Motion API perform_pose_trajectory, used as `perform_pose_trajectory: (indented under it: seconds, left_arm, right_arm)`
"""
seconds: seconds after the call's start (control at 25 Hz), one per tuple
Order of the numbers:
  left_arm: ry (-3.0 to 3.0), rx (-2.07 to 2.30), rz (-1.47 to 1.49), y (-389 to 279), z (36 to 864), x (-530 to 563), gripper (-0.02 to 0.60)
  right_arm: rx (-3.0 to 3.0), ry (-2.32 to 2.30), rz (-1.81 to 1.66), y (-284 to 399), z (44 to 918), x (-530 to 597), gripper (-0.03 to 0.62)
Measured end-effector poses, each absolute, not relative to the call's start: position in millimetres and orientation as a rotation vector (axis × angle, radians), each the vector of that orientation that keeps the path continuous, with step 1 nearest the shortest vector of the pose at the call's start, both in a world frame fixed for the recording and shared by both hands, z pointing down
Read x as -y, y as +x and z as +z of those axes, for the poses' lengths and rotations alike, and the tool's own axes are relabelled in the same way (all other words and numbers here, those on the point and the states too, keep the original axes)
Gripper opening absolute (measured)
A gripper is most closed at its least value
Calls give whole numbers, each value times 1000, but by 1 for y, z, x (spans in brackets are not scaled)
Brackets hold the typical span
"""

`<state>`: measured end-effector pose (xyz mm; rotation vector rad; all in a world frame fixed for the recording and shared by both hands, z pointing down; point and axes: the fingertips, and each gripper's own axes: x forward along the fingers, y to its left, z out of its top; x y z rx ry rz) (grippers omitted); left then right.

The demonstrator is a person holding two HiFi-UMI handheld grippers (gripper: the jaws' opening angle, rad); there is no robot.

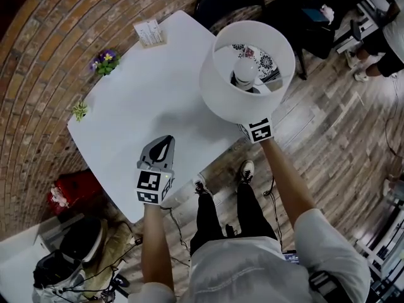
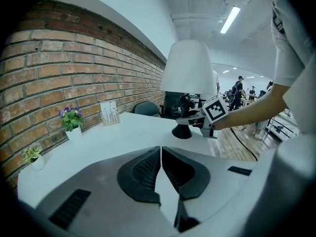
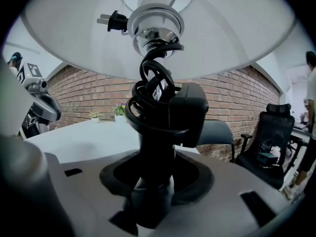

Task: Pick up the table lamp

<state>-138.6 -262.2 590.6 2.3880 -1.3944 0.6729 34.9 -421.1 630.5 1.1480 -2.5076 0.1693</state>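
Your right gripper [image 3: 153, 186] is clamping the upright lamp [image 3: 163, 117] by its stem; your left gripper [image 2: 161, 169], jaws together, is hovering apart.

Head view looks steeply down; all views share the table lamp [image 1: 247, 68].

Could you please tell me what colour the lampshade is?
The lampshade is white; the head view shows it best.

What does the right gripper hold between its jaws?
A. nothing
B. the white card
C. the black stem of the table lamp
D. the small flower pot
C: the right gripper view shows the right gripper shut on the black stem of the table lamp.
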Motion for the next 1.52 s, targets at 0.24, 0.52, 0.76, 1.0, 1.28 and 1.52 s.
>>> perform_pose_trajectory:
  seconds: [0.24, 0.52, 0.76, 1.0, 1.28, 1.52]
  left_arm:
    - [2388, 1412, 662, -144, 585, 265, 17]
    - [2403, 1416, 657, -145, 574, 270, 17]
    - [2420, 1412, 657, -144, 569, 269, 17]
    - [2416, 1406, 673, -147, 572, 261, 17]
    - [2404, 1432, 670, -160, 568, 254, 17]
    - [2429, 1450, 645, -159, 550, 254, 17]
  right_arm:
    - [2484, 1107, 178, 38, 630, 411, 160]
    - [2497, 1100, 184, 48, 619, 401, 160]
    - [2514, 1131, 181, 54, 607, 392, 160]
    - [2567, 1144, 161, 45, 602, 382, 158]
    - [2604, 1120, 174, 34, 583, 376, 158]
    - [2590, 1125, 164, 40, 558, 371, 158]
